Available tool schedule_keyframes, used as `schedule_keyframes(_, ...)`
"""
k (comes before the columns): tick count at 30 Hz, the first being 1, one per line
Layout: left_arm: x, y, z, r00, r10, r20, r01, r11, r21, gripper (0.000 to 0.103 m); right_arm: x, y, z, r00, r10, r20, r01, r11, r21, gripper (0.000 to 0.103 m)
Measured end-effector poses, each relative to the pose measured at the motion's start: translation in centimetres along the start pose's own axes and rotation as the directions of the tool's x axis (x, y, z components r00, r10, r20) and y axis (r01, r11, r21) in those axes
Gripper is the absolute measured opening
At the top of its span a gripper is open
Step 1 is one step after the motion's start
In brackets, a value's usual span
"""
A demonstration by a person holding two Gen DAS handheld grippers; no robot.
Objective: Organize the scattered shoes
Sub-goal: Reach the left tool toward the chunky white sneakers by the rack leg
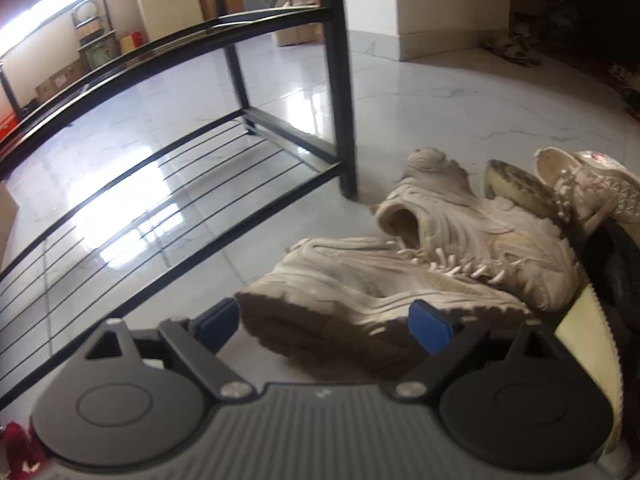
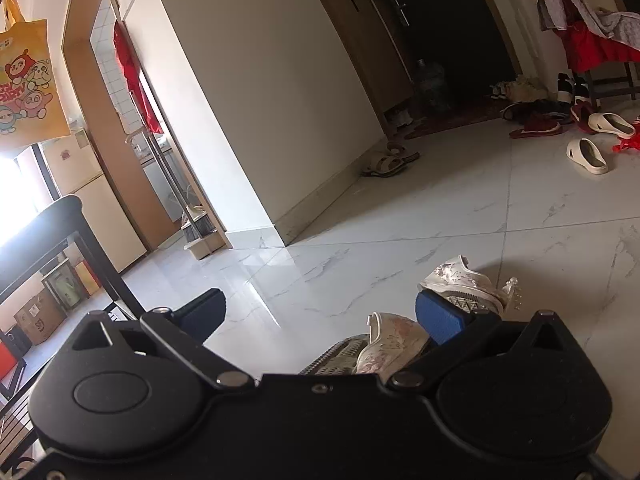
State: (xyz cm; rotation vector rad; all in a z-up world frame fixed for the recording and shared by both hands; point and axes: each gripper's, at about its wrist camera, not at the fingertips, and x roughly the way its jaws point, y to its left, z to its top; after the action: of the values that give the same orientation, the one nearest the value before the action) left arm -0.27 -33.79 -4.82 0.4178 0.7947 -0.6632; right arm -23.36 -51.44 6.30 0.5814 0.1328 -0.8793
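Observation:
Two worn beige chunky sneakers lie on the white tile floor in the left wrist view, the near sneaker on its side and the far sneaker leaning behind it. My left gripper points down at the near one, its blue pads wide apart on either side of the sole; I see no squeeze. A white patterned shoe lies further right. In the right wrist view my right gripper is open above one white patterned shoe, with its mate just beyond the right pad.
A black metal shoe rack with wire shelves stands to the left; its top edge shows in the right wrist view. White slippers, red slippers and sandals lie further off. Cardboard boxes sit at the left.

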Motion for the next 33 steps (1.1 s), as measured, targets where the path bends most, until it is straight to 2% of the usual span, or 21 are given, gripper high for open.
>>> schedule_keyframes(6, 1.5, -1.9, 0.3, 1.0, 0.008, 0.015, -0.009, 0.997, 0.075, 0.093, 0.5, -0.5, -0.6, 1.0, -0.012, -0.024, 0.012, 1.0, 0.001, 0.103)
schedule_keyframes(9, 2.5, -2.6, 0.6, 1.0, -0.018, 0.011, 0.017, 0.997, 0.079, 0.093, 0.6, -0.8, -0.7, 0.999, -0.019, -0.029, 0.019, 1.0, -0.004, 0.103)
schedule_keyframes(17, 4.6, -3.6, 1.1, 0.994, -0.107, -0.031, 0.108, 0.994, 0.008, 0.093, 1.6, -1.2, -1.3, 0.998, -0.033, -0.057, 0.033, 0.999, -0.005, 0.103)
schedule_keyframes(22, 6.1, -4.1, 1.9, 0.972, -0.212, -0.097, 0.206, 0.976, -0.069, 0.094, 2.1, -1.1, -1.6, 0.997, -0.034, -0.071, 0.033, 0.999, -0.014, 0.103)
schedule_keyframes(24, 7.2, -4.5, 2.2, 0.968, -0.207, -0.139, 0.194, 0.976, -0.102, 0.094, 2.2, -1.2, -1.7, 0.997, -0.035, -0.072, 0.034, 0.999, -0.018, 0.103)
schedule_keyframes(26, 7.7, -4.6, 2.2, 0.967, -0.207, -0.148, 0.191, 0.975, -0.112, 0.094, 2.4, -1.4, -1.8, 0.996, -0.039, -0.077, 0.037, 0.999, -0.018, 0.103)
schedule_keyframes(33, 7.6, -5.0, 1.4, 0.972, -0.199, -0.127, 0.191, 0.979, -0.07, 0.094, 2.9, -2.1, -2.0, 0.994, -0.06, -0.09, 0.059, 0.998, -0.014, 0.103)
